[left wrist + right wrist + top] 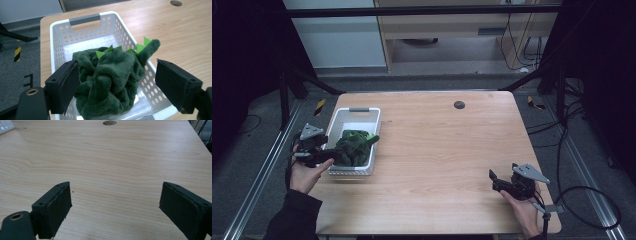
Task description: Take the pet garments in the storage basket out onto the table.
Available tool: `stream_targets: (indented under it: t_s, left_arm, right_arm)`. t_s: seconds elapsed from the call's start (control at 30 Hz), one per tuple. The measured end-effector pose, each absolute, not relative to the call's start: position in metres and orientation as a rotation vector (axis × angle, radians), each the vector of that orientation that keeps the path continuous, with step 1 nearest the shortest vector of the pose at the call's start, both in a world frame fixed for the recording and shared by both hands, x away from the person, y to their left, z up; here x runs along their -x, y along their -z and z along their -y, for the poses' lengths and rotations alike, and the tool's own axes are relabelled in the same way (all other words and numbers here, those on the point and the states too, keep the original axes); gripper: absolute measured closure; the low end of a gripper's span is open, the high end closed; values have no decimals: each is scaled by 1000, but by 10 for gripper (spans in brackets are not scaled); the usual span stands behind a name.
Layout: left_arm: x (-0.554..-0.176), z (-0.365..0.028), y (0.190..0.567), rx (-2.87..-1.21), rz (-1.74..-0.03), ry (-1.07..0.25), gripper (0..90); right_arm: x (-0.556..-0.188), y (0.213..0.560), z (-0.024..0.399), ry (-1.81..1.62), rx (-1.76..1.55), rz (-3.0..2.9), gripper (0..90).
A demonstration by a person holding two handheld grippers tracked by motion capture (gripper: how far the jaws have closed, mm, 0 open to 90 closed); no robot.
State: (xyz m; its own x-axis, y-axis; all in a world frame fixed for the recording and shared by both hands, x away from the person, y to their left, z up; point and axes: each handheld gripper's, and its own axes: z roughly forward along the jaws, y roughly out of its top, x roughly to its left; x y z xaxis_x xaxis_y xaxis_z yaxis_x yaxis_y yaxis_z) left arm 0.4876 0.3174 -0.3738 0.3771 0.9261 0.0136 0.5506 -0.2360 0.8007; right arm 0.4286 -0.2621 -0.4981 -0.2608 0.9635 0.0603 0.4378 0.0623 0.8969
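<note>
- My left gripper (115, 85) hangs at the near end of the white basket (60, 37), its jaws spread wide on either side of the green plush toy (110, 77). One pad sits close against the plush on its left. The other stands clear of it, outside the basket's right wall.
- From how the jaws flank the toy without pressing it, I judge this is either the start of a grasp or the moment after a release. I cannot tell which.
- The toy lies inside the basket, heaped toward its near end, with the far end by the grey handle (84, 19) left bare.
- My right gripper (507, 184) rests well away from the basket, over the table (452, 150) near its front right edge. Its jaws are wide apart with nothing between them but wood grain. I take it to be parked there to keep out of the left hand's way.
- The toy is dark green, soft and deeply crumpled, folded over itself so no clear body shape reads.
- A row of bright green triangular spikes (140, 46) runs along its top ridge.
- One rounded limb or tail (151, 47) pokes up over the basket's right rim.
- The pile looks loose and would likely sag or unfold if I pinched only a fold of it.
</note>
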Motion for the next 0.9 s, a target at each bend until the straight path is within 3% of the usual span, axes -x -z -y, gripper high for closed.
stream_targets:
  t_s: [0.9]
  left_arm:
    - [-527, -307, 383, -2176, -1283, -536, 176]
  right_arm:
    - [-431, 500, 261, -1149, -1405, -1795, 102]
